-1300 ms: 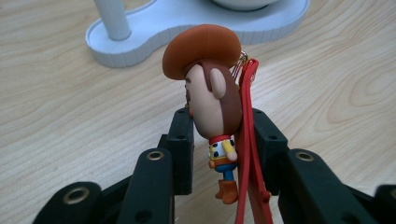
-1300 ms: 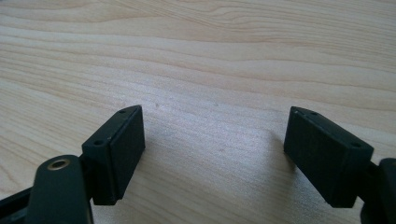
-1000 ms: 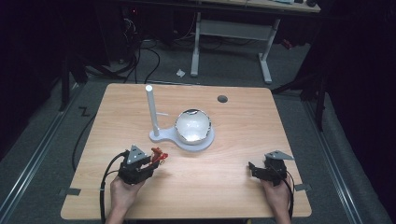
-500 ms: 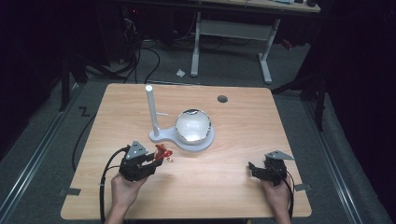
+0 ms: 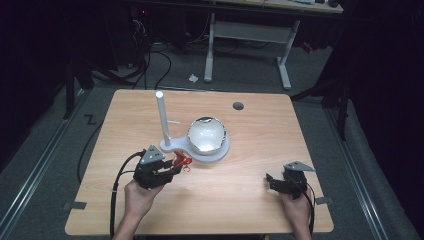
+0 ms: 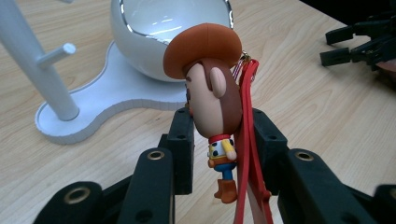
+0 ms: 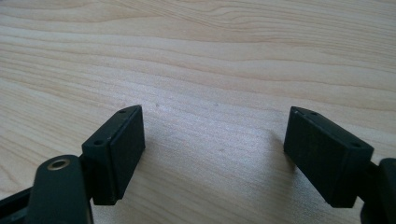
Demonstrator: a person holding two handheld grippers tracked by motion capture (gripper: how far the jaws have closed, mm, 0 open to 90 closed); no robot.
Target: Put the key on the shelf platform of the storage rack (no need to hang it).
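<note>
Desk [image 5: 250, 200]: pale wood, bare apart from one fixture left of centre. White stand [image 5: 200, 150] there, flat base carrying an upright post [image 5: 161, 117] with a short side peg [image 6: 56, 53], and a glossy white bowl [image 5: 206, 135] seated on the same base.

Left tongs [image 5: 175, 167] just in front of the stand's base, angled toward it. Clamped on a cowboy keychain figure [image 6: 212, 102] with a brown hat and a red strap [image 6: 247, 140]; head pinched between the pads, hat uppermost, small body and boots hanging below, strap running down alongside the right pad. Figure clear of the desk in the left gripper view, close to the bowl but apart from it.

Right tongs [image 7: 212, 154] low over bare wood at the near right of the desk, well apart from the stand. Jaws spread wide, nothing between them.

Step in hand, as judged: carrying the keychain toward the stand, either for hanging on the peg or for dropping in the bowl; no telling which. For the peg, next move would call for a lift and a turn so the strap loop opened toward the peg tip, then release once threaded. For the bowl, a short lift over the rim and release. Risk noted: strap trapped beside the pad, liable to snag on release.
</note>
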